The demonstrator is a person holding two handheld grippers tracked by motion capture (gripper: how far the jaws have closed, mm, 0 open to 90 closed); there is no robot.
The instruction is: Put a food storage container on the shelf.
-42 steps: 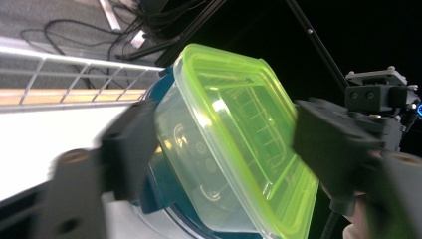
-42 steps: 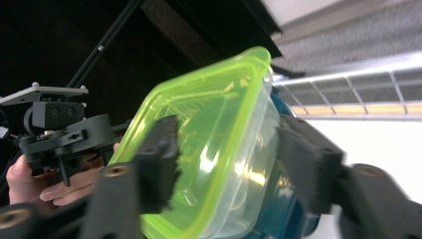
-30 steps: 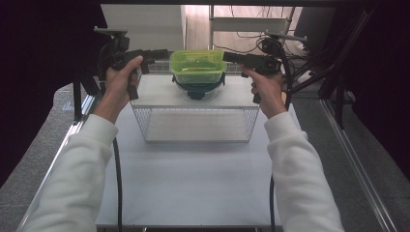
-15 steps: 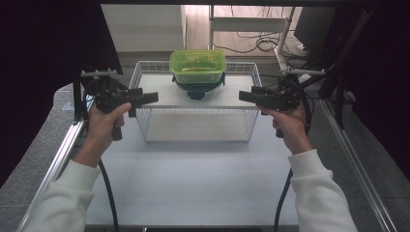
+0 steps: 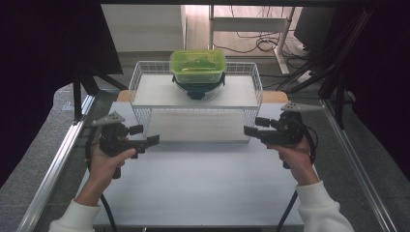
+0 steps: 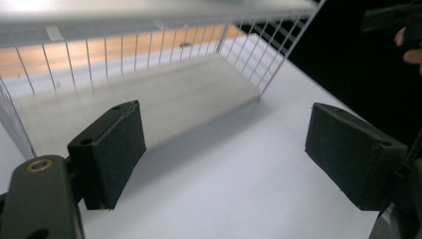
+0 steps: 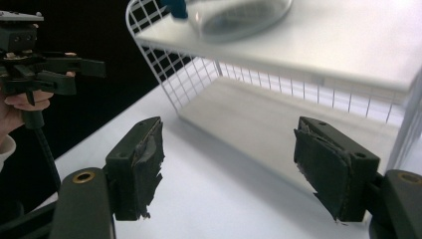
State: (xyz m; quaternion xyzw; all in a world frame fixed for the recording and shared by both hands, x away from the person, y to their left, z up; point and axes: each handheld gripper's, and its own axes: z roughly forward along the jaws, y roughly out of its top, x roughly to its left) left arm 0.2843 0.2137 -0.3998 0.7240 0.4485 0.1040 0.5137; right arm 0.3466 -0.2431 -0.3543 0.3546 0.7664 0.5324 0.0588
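A clear container with a green lid (image 5: 197, 65) sits on a dark bowl (image 5: 198, 88) on top of a white wire rack (image 5: 139, 77) at the back of the white table (image 5: 203, 188). My left gripper (image 5: 146, 135) hovers low in front of the rack's left corner, open; its jaws have just been closing a little with nothing between them (image 6: 224, 144). My right gripper (image 5: 254, 126) hangs open before the rack's right corner, with bare table and the rack's lower shelf between its worn pads (image 7: 229, 159). The two grippers point toward each other.
The rack's lower shelf (image 6: 149, 94) is bare under the white top board (image 7: 323, 40). Metal rails (image 5: 53, 164) run along both table sides. A dark monitor (image 5: 92, 43) stands back left, with cables and a stand (image 5: 270, 43) behind the table.
Both hands have come down and back from beside the green-lidded container to low in front of the rack, spreading apart toward its corners. The container and bowl have stayed in place.
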